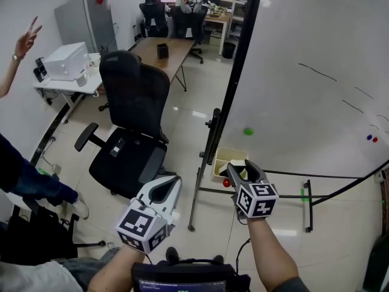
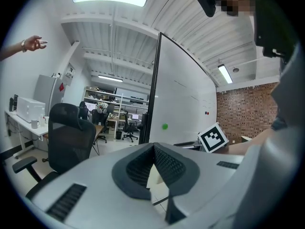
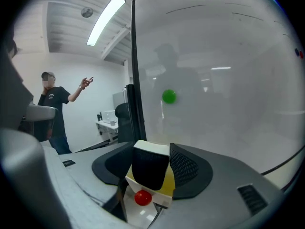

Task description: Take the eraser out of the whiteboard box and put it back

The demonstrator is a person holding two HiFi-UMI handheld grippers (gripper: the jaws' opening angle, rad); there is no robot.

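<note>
A black eraser (image 3: 150, 168) with a white top stands between the jaws of my right gripper (image 3: 150, 150), which is shut on it. Just below it lies the pale yellow whiteboard box (image 3: 167, 185) with a red ball (image 3: 142, 198) at its near edge. In the head view my right gripper (image 1: 240, 168) hangs over the box (image 1: 226, 156) at the foot of the whiteboard (image 1: 304, 72). My left gripper (image 1: 160, 191) sits lower left, jaws shut with nothing between them. In its own view the left gripper (image 2: 153, 148) points toward the board.
A black office chair (image 1: 130, 126) stands left of the board's frame. The stand's legs (image 1: 307, 205) spread over the tiled floor. A green magnet (image 1: 248, 131) sticks to the board. A person (image 3: 52, 104) stands at the left with a raised hand (image 1: 25, 40), near a printer table (image 1: 65, 59).
</note>
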